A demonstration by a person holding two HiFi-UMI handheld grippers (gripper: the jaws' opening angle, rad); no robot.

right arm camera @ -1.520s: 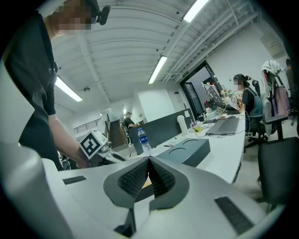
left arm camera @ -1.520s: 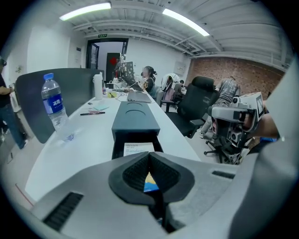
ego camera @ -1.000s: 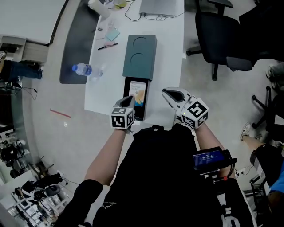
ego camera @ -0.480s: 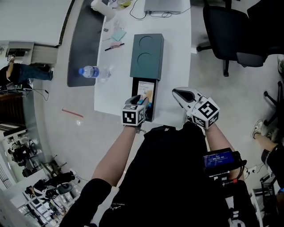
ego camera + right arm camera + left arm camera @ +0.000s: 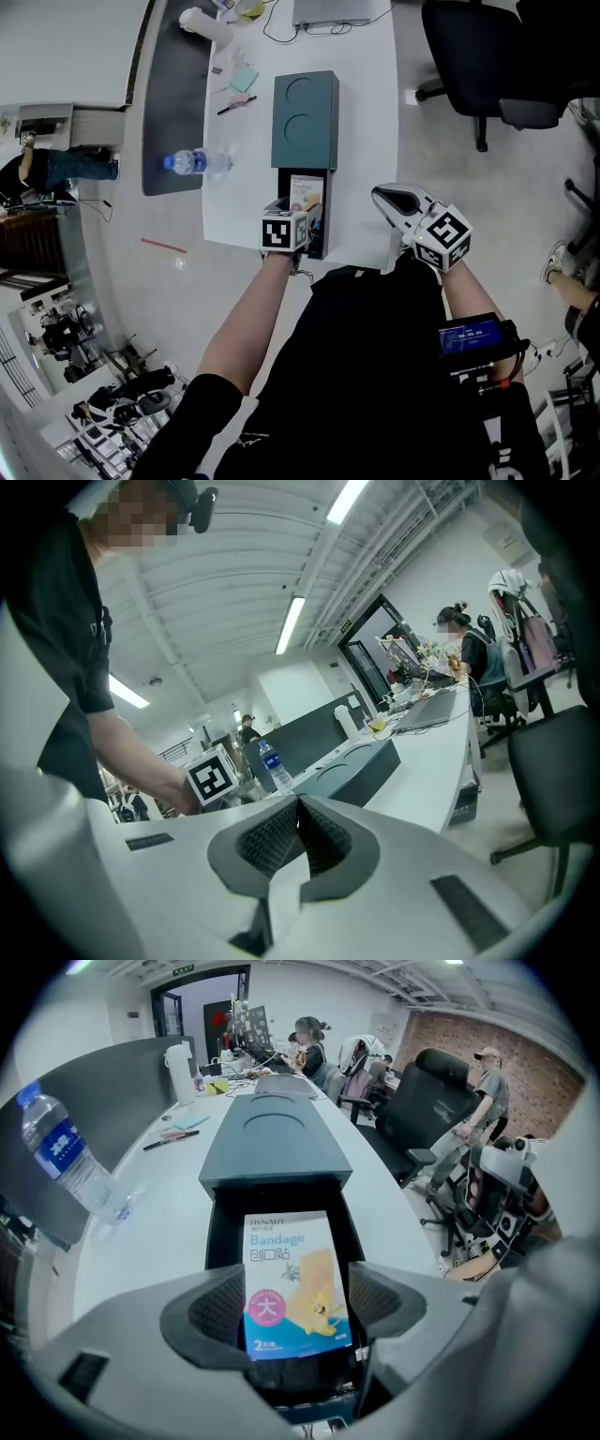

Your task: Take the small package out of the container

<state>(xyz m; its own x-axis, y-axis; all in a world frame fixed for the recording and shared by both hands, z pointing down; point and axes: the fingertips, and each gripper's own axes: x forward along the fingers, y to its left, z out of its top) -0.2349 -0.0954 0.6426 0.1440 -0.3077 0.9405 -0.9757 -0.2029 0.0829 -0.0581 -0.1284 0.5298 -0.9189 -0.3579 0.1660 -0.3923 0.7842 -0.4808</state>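
Observation:
A dark teal container (image 5: 305, 117) lies on the white table (image 5: 366, 103), its black drawer (image 5: 320, 240) pulled out toward me. In the drawer lies the small package (image 5: 303, 194), a white and blue bandage box (image 5: 292, 1279). My left gripper (image 5: 298, 208) is over the drawer's near end. Its jaws are opening, and the left gripper's fingertips (image 5: 295, 1302) flank the package on both sides without pressing it. My right gripper (image 5: 386, 199) hovers off the table's right edge, shut and empty, and its closed jaws (image 5: 298, 832) point past the container.
A water bottle (image 5: 192, 163) lies at the table's left edge beside a dark grey partition (image 5: 173, 94). A pen (image 5: 234, 105), a teal note (image 5: 242, 77) and a laptop (image 5: 337, 11) sit farther back. A black office chair (image 5: 478, 56) stands at the right.
My left gripper moved from the drawer's left side to over its near end and its jaws opened around the package. The right gripper stayed shut beside the table.

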